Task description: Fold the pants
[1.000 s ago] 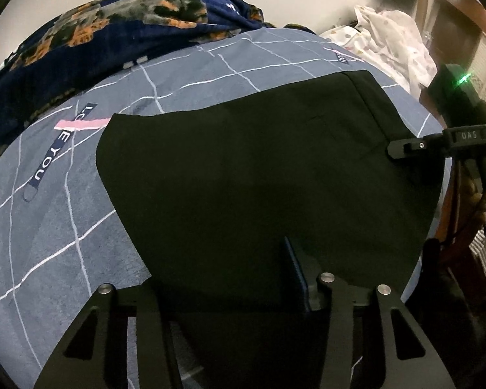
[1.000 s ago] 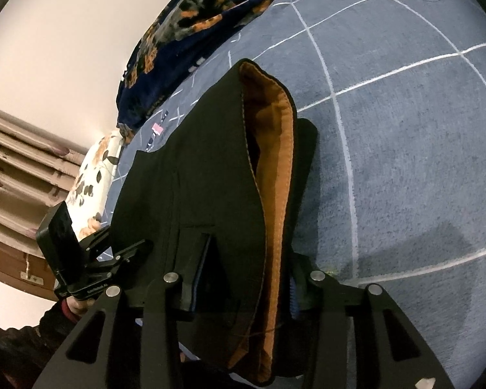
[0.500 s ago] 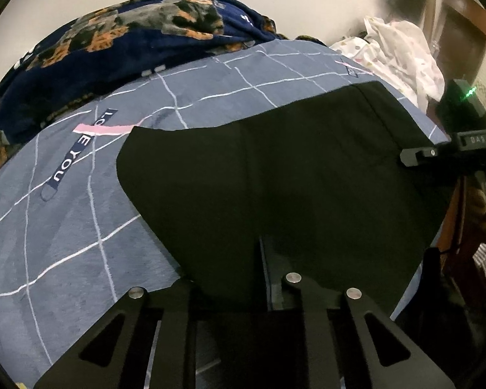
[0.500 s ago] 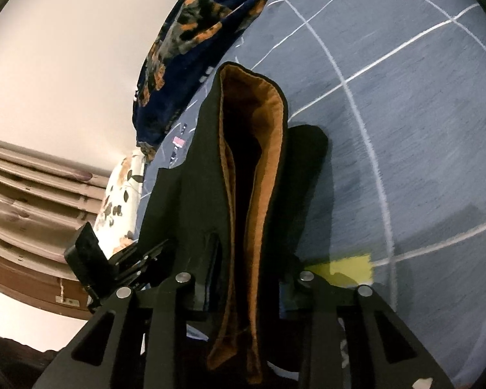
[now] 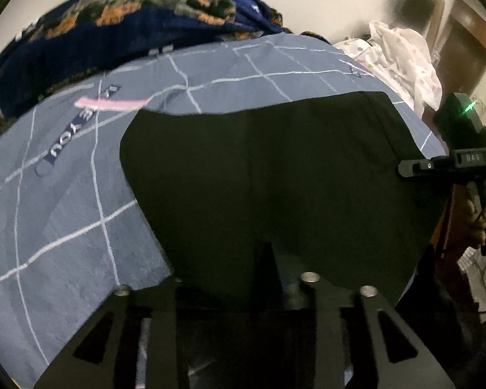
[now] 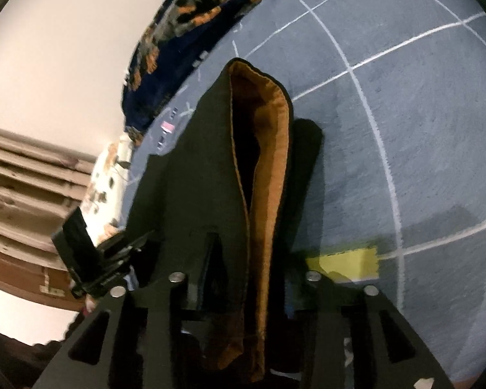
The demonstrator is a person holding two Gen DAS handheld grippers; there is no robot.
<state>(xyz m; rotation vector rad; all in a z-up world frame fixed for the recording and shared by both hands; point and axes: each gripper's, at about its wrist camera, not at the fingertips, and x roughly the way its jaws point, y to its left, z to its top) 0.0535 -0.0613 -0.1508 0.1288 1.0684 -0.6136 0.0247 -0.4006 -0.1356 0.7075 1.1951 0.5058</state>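
Observation:
The black pants (image 5: 275, 175) lie spread on the grey-blue checked bedsheet (image 5: 64, 214), their near edge lifted. My left gripper (image 5: 239, 278) is shut on that near edge, the cloth draped over its fingers. In the right wrist view the pants (image 6: 191, 175) show an orange-brown lining (image 6: 265, 149) at an open hem. My right gripper (image 6: 246, 278) is shut on this hem and holds it raised above the sheet. The right gripper also shows at the right edge of the left wrist view (image 5: 414, 167). The left gripper shows at the left in the right wrist view (image 6: 113, 259).
A dark blue floral blanket (image 5: 129, 22) is bunched along the far side by the wall. White patterned cloth (image 5: 401, 55) lies at the far right corner. A yellow patch (image 6: 346, 261) sits on the sheet beside my right gripper. Wooden furniture (image 6: 22, 194) stands at the left.
Both grippers have drawn back and lifted with the pants' edge held. The pants have slid across the sheet with them. The yellow patch has come into view beside the right gripper.

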